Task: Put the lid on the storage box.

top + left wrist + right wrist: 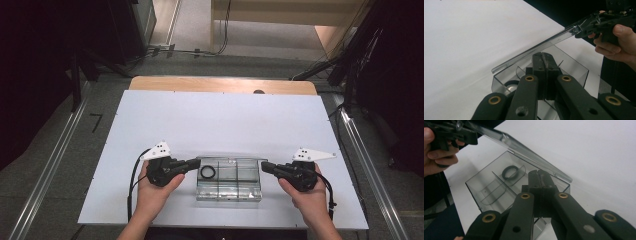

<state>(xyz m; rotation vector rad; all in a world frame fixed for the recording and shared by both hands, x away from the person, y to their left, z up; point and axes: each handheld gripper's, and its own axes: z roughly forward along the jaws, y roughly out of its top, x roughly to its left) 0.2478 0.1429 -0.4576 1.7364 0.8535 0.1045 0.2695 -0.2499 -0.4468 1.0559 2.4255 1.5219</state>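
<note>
While both tools flank the clear plastic compartment box (pixel 229 179), its hinged transparent lid (pixel 524 148) stands raised.

From my near table edge: left gripper (pixel 194 162) and right gripper (pixel 266 166) sit at the box ends, each with jaws pressed together; whether they pinch the lid corners I cannot tell. Inside, a black rubber ring (pixel 208 172) lies in the far-left compartment. Beyond, white tabletop (pixel 220 120). Judgement: opening largely done; ring not yet handled.

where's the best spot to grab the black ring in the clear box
Likely from straight above: the black ring lies flat in the far-left compartment of the clear box, walls close around it. With the lid raised, one jaw inside the ring, one outside, pinching its band.
</note>
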